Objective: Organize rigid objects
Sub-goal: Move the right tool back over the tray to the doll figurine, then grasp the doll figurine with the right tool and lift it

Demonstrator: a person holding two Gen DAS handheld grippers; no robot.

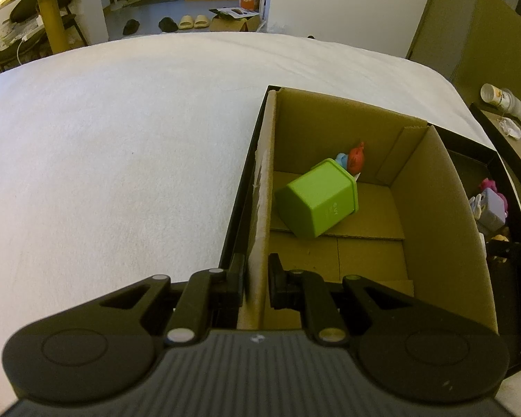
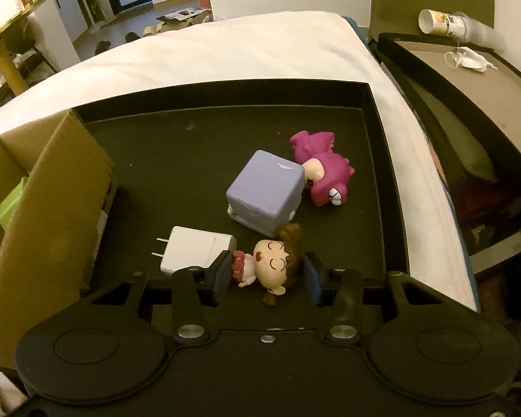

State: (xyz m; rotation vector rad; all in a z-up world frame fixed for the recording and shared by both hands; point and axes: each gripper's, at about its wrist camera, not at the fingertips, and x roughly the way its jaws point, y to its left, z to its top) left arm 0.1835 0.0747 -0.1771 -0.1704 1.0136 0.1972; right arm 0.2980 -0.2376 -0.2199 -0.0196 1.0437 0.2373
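In the left wrist view my left gripper (image 1: 257, 278) is shut on the left wall of a cardboard box (image 1: 430, 208). Inside the box a green container (image 1: 316, 205) lies tilted, with a red and blue toy (image 1: 352, 160) behind it. In the right wrist view my right gripper (image 2: 265, 269) is shut on a small brown-haired doll figurine (image 2: 271, 264) lying on the black tray (image 2: 225, 104). One pad is on its skirt, the other on its hair. A white plug charger (image 2: 194, 250), a lilac cube toy (image 2: 264, 187) and a magenta figure (image 2: 326, 177) also lie on the tray.
The tray and the cardboard box (image 2: 52, 208) sit side by side on a white bed (image 2: 243, 45). To the right a dark bedside table (image 2: 486, 80) holds a tipped cup (image 2: 444, 22) and a face mask (image 2: 469, 59). The bed's edge runs close to the tray's right rim.
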